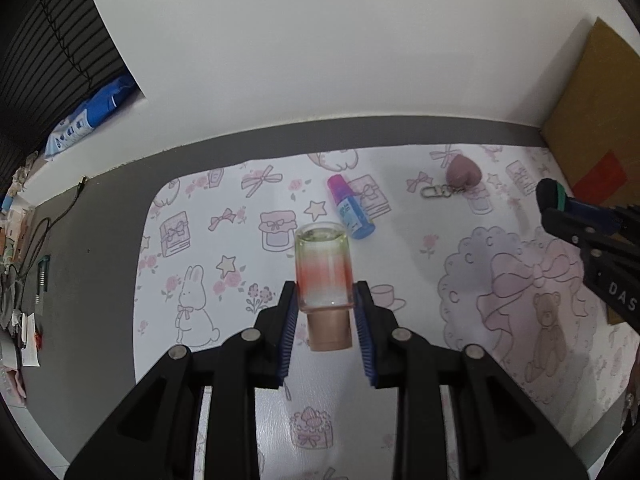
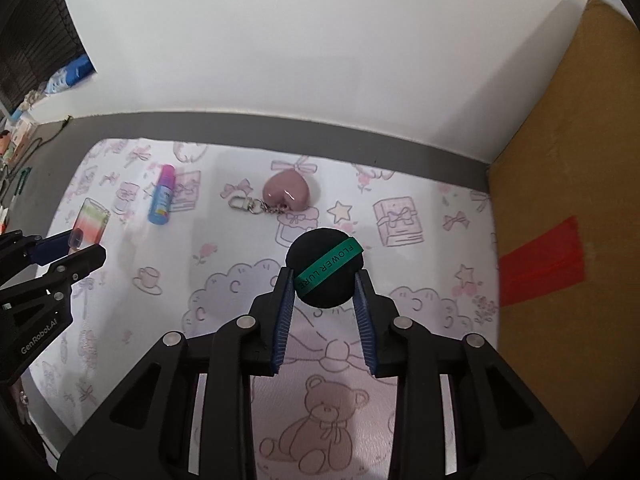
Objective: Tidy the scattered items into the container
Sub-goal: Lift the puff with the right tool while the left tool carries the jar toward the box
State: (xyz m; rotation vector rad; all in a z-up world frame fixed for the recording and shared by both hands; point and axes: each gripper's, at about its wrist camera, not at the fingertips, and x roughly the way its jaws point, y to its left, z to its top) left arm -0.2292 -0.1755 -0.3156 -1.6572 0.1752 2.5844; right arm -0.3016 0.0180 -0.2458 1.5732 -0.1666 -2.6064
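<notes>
My left gripper (image 1: 325, 296) is shut on a small glass bottle (image 1: 323, 268) with orange-tinted glass and a tan cap, held above the patterned mat. My right gripper (image 2: 325, 280) is shut on a round black puff (image 2: 325, 267) with a green ribbon band, also lifted off the mat. On the mat lie a blue bottle with a pink cap (image 1: 351, 211) (image 2: 162, 195) and a pink heart keychain (image 2: 290, 194) (image 1: 463, 174). The right gripper with the puff (image 1: 549, 196) shows at the right edge of the left wrist view. The left gripper with the glass bottle (image 2: 90, 224) shows at the left edge of the right wrist view.
A brown cardboard box (image 2: 568, 200) with red tape stands at the right edge of the mat. The pink-printed mat (image 2: 224, 312) lies on a grey table against a white wall. Cables, papers and small clutter (image 1: 24, 280) sit at the far left.
</notes>
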